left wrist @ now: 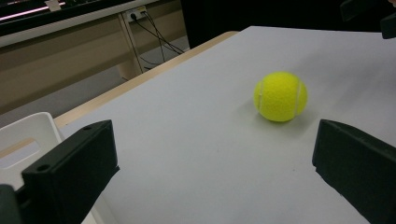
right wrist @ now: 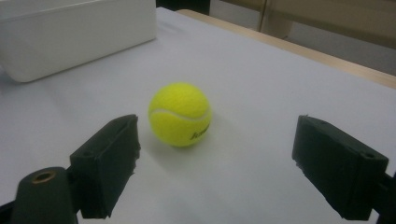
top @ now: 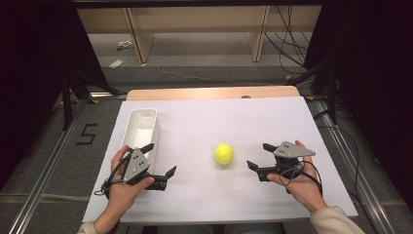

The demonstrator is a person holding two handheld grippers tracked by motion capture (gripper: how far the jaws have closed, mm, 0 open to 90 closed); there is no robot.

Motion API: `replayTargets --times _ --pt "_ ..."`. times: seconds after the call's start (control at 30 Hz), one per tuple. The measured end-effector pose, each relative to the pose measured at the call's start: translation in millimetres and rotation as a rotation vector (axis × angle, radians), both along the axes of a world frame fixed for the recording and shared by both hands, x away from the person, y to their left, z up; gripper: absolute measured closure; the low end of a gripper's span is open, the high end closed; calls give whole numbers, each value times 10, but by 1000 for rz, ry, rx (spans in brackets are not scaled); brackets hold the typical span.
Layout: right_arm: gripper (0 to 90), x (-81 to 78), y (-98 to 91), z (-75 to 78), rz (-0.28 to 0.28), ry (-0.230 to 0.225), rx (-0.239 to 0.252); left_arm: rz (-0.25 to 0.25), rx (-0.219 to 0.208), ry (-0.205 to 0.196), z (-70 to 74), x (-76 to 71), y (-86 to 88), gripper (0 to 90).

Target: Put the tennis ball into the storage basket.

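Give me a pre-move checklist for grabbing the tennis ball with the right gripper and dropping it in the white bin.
1. Right gripper open wide enough for the ball: ok.
2. Tennis ball free on the table, touching nothing: ok.
3. Ball centred between the right jaws: not ok, it sits nearer one jaw in the right gripper view.
4. White bin empty: cannot tell, its near end is hidden.
5. Left gripper open, beside the bin's near end, possibly in the way: not ok.
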State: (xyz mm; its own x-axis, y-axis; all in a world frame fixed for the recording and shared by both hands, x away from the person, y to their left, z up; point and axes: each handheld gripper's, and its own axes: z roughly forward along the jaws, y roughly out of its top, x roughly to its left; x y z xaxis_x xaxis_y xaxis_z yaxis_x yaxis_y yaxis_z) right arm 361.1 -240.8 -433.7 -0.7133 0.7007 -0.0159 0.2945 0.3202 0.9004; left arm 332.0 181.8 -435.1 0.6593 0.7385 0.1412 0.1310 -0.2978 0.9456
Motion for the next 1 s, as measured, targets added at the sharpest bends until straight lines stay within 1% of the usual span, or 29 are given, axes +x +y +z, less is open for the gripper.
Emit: replayTargets --times 0.53,1.0 --pt "155 93 264 -35 37 4 -30 0 -1 -3 3 0 1 0" --pt "153 188 478 -95 64 19 -50 0 -3 -2 5 -3 2 0"
